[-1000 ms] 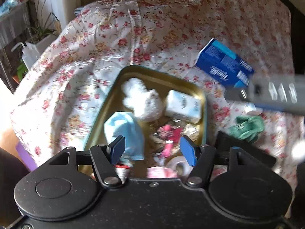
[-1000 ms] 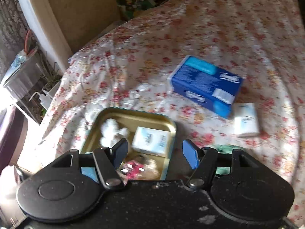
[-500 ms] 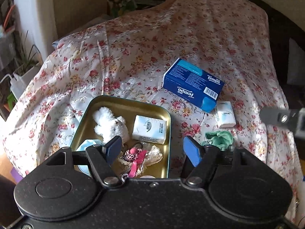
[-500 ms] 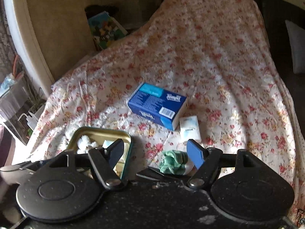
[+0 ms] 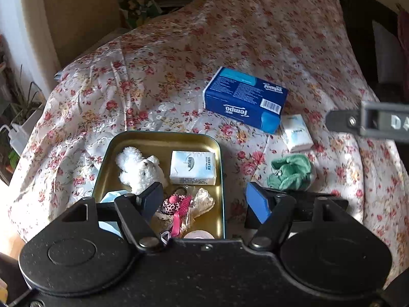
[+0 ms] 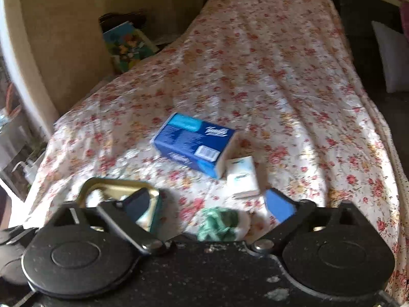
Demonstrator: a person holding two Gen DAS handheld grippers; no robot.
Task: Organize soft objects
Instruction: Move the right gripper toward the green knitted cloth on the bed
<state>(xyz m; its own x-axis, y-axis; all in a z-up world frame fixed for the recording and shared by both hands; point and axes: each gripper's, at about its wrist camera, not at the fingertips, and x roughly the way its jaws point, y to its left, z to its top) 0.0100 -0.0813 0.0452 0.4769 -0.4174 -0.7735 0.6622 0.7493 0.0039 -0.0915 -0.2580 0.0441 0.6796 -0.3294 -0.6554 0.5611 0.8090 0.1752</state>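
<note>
— Both views have pulled back since a second ago: the gold tin tray (image 5: pixel 158 140) filled the left view then, and now much more of the flowered bedspread (image 5: pixel 179 58) shows beyond it. What's the room like?

— A bed under that rose-print cover, a beige wall at 10 o'clock, a colourful picture book (image 6: pixel 127 46) leaning in the corner, a white pillow (image 6: pixel 391 58) at 2 o'clock in the right view.

— And the grippers?

— The left gripper (image 5: pixel 204 202) hangs tilted down over the tray's near right corner, jaws apart, nothing between them. The right gripper (image 6: pixel 207 204) has its jaws opening wide and empty; its picture is blurred, so I'd only say it seems to sit over the green cloth (image 6: pixel 219 222) at 6 o'clock.

— Where are the soft things?

— In the tray: a white plush toy (image 5: pixel 139 168), a white tissue pack (image 5: pixel 193 167), a pink spotted trinket (image 5: pixel 176 204). Out on the cover, at 3 o'clock from the tray, the green cloth, and at 1 o'clock a small tissue pack (image 5: pixel 296 136) touching a blue tissue box (image 5: pixel 242 97).

— Any writing?

— The box reads "Tempo", upside down. The tray pack's print is too small to read.
</note>
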